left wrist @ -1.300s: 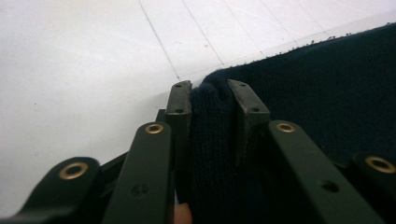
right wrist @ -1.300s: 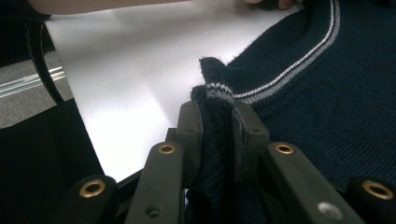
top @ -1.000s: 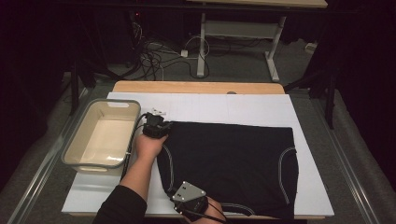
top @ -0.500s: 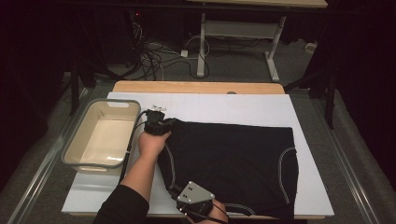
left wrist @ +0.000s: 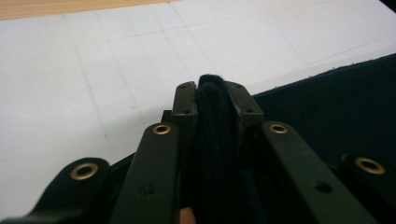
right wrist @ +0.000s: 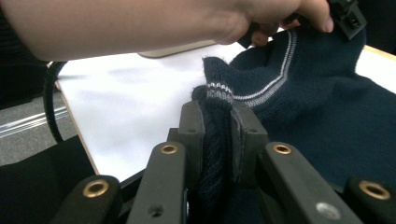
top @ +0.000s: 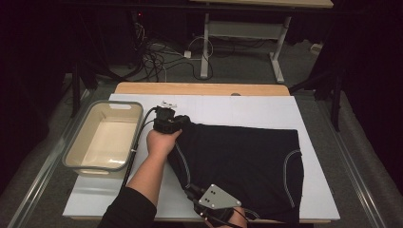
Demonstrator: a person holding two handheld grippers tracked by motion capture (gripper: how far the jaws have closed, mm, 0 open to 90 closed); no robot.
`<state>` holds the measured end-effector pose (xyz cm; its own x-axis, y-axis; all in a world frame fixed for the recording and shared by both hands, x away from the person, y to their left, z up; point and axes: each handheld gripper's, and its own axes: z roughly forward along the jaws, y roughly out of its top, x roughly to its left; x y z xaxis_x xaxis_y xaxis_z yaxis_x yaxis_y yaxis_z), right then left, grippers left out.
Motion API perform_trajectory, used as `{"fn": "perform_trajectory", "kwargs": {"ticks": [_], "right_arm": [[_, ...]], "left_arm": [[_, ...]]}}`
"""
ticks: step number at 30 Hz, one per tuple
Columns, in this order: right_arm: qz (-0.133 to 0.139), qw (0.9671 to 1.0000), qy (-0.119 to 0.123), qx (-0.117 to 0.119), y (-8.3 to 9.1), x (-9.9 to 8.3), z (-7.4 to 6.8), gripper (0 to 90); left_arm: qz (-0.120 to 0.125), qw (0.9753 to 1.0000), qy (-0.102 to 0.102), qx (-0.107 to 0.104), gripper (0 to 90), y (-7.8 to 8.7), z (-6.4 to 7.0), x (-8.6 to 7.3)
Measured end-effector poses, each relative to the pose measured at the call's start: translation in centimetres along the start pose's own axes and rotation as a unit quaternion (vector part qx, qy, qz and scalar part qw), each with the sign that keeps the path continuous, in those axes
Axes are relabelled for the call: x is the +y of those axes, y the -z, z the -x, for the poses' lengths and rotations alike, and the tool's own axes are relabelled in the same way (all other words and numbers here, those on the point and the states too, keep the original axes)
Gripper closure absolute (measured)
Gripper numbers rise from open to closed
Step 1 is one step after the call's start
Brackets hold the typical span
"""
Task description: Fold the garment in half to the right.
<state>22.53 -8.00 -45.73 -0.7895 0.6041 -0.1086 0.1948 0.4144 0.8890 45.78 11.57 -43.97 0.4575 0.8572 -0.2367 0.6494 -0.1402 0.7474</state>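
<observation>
A dark navy knitted garment with pale grey stitched seams [top: 242, 161] is seen spread flat on the white sheet-covered surface [top: 313, 114], occupying its middle and right part in the high view. The left gripper [top: 167, 122] is held at the garment's far left corner, just beside the grey-rimmed beige plastic tub [top: 75, 156] that stands at the surface's left side. In the left gripper view, the jaws of the left gripper [left wrist: 212, 95] are shown closed on a fold of the knitted fabric [left wrist: 327, 107], which is pinched between the pads and lifted a little above the white sheet [left wrist: 93, 70].

The right gripper [top: 211, 209], topped by a grey three-cornered plate, is placed at the garment's near left corner, at the surface's near edge. In the right gripper view, the jaws of the right gripper [right wrist: 218, 109] are shown clamped on a gathered edge of the garment [right wrist: 322, 98], with a striped band of trim visible just above the pads. The person's left hand [right wrist: 261, 18] is seen farther off, at the opposite corner. A wooden board edge [top: 199, 89] is visible along the far side of the surface.
</observation>
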Motion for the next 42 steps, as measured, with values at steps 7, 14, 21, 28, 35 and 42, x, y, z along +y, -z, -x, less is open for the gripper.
{"fn": "perform_trajectory", "kwargs": {"ticks": [7, 14, 21, 28, 35, 42], "right_arm": [[0.003, 0.9997, -0.013, -0.019, 2.1, -1.3, 1.6, 76.7], [0.01, 0.9987, -0.02, -0.046, 4.3, -2.3, 2.7, 76.7], [0.014, 0.9973, -0.028, -0.067, 6.1, -3.4, 3.6, 76.6], [0.019, 0.9951, -0.04, -0.088, 7.7, -4.3, 4.2, 76.6], [0.011, 0.9926, -0.049, -0.111, 9.2, -5.6, 4.8, 76.6], [0.006, 0.9899, -0.059, -0.129, 10.5, -6.7, 5.3, 76.6]], "left_arm": [[0.005, 0.9996, -0.022, -0.017, 73.6, -0.9, 2.6, 1.1], [0.006, 0.9986, -0.041, -0.033, 73.5, -1.9, 5.2, 2.3], [0.01, 0.9974, -0.052, -0.048, 73.5, -3.1, 7.5, 3.2], [0.014, 0.9958, -0.065, -0.063, 73.5, -4.5, 9.8, 4.0], [0.01, 0.9944, -0.071, -0.078, 73.4, -6.3, 11.7, 4.2], [0.009, 0.9927, -0.074, -0.095, 73.4, -7.7, 13.6, 4.4]]}}
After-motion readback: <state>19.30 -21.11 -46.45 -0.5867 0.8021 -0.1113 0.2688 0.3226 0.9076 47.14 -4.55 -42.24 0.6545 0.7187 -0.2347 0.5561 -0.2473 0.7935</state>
